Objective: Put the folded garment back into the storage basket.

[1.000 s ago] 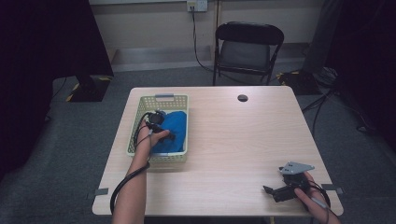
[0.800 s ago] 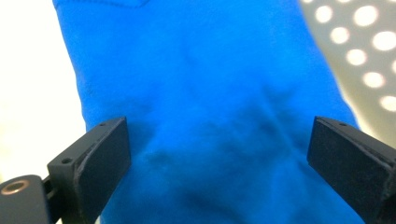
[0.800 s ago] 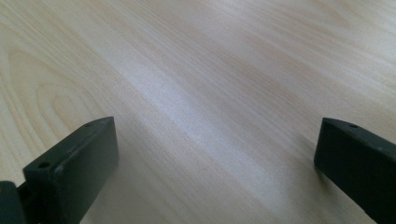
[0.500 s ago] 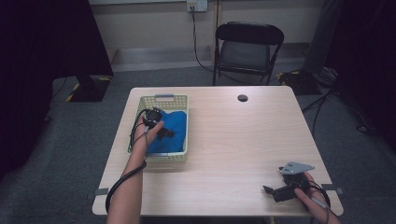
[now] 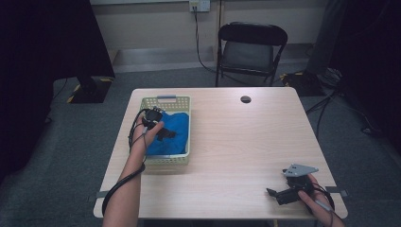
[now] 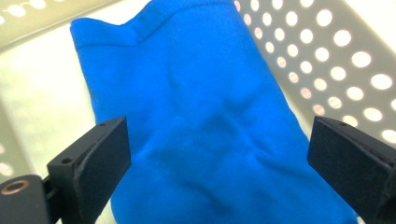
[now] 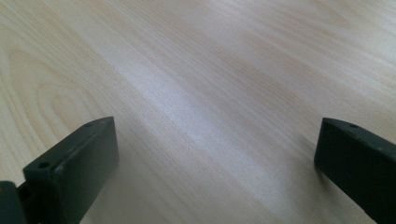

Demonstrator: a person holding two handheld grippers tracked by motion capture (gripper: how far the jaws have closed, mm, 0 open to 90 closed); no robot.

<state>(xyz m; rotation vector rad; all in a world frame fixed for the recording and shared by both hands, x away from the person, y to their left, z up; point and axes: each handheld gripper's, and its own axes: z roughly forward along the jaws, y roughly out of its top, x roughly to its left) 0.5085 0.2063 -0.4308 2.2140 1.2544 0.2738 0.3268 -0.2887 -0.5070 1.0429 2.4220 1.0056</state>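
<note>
Left gripper (image 5: 163,131) spread wide, hovering over the blue cloth (image 5: 171,137) in the basket (image 5: 166,160) near the desk's (image 5: 236,142) left edge. Right gripper (image 5: 279,194) also spread, holding nothing, at the desk's near right corner.

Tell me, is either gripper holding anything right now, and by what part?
Nothing is held. The left gripper is open above the blue cloth in the basket; the right gripper is open over bare table.

A black folding chair (image 5: 251,49) stands beyond the desk's (image 5: 236,156) far edge, a small dark round spot (image 5: 245,99), perhaps a cable hole, sits near that edge, and a wall socket (image 5: 199,5) feeds a hanging cable.
</note>
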